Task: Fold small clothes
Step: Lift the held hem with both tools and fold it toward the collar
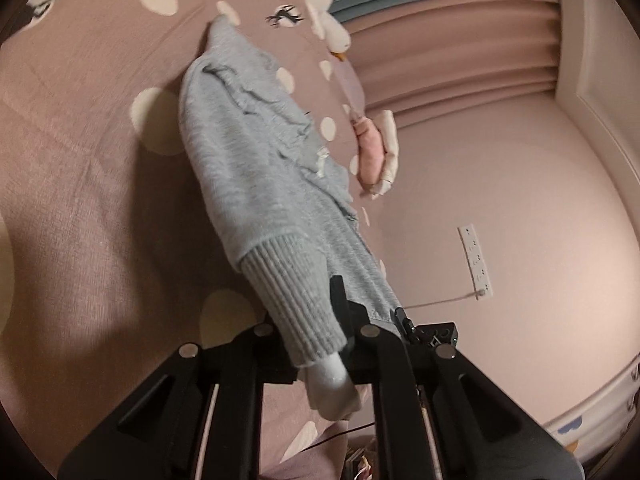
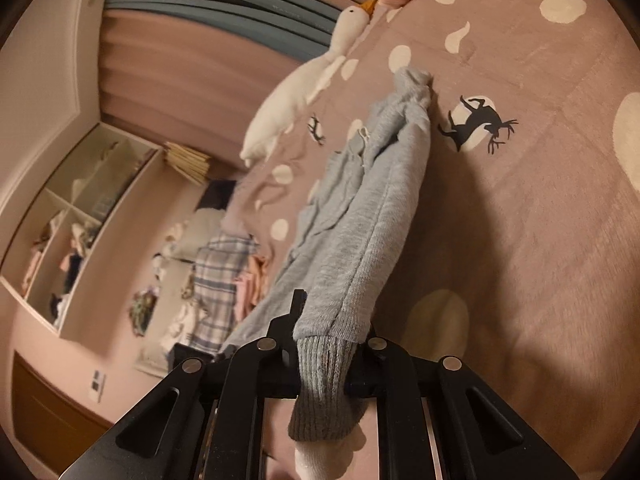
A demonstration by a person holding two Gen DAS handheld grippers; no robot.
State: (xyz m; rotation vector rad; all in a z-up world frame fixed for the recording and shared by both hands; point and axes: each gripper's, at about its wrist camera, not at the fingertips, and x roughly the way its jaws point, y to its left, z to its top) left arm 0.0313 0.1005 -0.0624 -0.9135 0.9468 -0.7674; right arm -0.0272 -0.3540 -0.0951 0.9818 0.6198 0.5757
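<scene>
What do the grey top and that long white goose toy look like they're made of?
The grey top looks like soft knitted or fleecy fabric, matte and slightly fuzzy. Its cuff is ribbed knit, shown by the fine parallel ridges. The goose toy looks like plush fabric over stuffing: pale, smooth, rounded and limp, with an orange beak. The exact fibres cannot be told.

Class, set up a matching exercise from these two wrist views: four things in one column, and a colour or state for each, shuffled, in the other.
Things:
1. sweater
2. goose toy
3. bedspread
4. left hand-held gripper

Colour or state:
A. white, lying on the bed
B. dusty pink with cream spots
C. shut on a ribbed cuff
D. grey, stretched out lengthwise

Pairs: 1-D, 2-A, 3-B, 4-C
</scene>
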